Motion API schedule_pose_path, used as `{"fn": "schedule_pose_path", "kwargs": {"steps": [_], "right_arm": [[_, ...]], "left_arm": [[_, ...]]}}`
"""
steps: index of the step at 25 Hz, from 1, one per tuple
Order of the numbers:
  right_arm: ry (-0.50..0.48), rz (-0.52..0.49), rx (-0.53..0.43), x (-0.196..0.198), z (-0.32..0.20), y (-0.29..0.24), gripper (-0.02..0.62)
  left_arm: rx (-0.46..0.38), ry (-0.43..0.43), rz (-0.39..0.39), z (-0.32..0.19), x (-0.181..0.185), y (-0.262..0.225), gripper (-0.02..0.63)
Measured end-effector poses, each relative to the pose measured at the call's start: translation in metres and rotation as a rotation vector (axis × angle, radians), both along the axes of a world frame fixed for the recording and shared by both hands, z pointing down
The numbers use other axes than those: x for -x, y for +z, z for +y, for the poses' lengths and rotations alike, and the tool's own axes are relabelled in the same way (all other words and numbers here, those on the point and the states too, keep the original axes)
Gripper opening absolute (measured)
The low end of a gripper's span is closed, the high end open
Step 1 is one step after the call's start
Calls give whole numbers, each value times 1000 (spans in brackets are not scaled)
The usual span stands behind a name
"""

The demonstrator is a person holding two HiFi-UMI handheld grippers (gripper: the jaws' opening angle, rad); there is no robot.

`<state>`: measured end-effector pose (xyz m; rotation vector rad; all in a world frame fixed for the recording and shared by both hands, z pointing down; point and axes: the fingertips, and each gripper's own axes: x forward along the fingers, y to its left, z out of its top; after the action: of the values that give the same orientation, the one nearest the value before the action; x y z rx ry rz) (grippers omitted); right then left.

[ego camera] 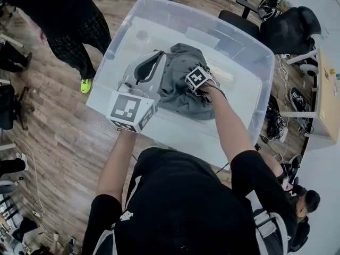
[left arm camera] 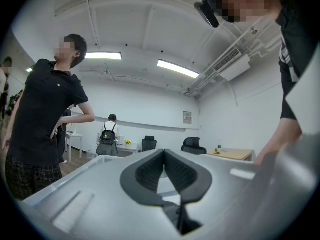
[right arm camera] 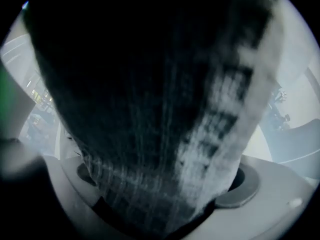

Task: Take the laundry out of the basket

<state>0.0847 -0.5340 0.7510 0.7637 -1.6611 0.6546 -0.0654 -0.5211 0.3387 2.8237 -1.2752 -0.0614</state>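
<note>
My right gripper (ego camera: 194, 87) is sunk into the grey garment (ego camera: 178, 92) heaped in the middle of the clear plastic basket (ego camera: 249, 42), and its jaws are clamped on a fold of that cloth, which fills almost all of the right gripper view (right arm camera: 150, 109). My left gripper (ego camera: 154, 60) hangs above the basket's near-left part, just beside the garment's left edge, its jaws (left arm camera: 163, 153) pressed together at the tips with nothing between them. The basket stands on a wooden floor (ego camera: 58, 137).
</note>
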Motion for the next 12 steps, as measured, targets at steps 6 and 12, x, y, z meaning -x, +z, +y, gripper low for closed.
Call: {"fn": "schedule_pose_path", "kwargs": {"steps": [6, 12], "right_arm": [[-10, 5, -21, 0, -6, 4, 598], [0, 8, -44, -1, -8, 2, 591]], "left_arm": [[4, -8, -1, -6, 2, 1, 8], [19, -12, -11, -9, 3, 4, 8]]}}
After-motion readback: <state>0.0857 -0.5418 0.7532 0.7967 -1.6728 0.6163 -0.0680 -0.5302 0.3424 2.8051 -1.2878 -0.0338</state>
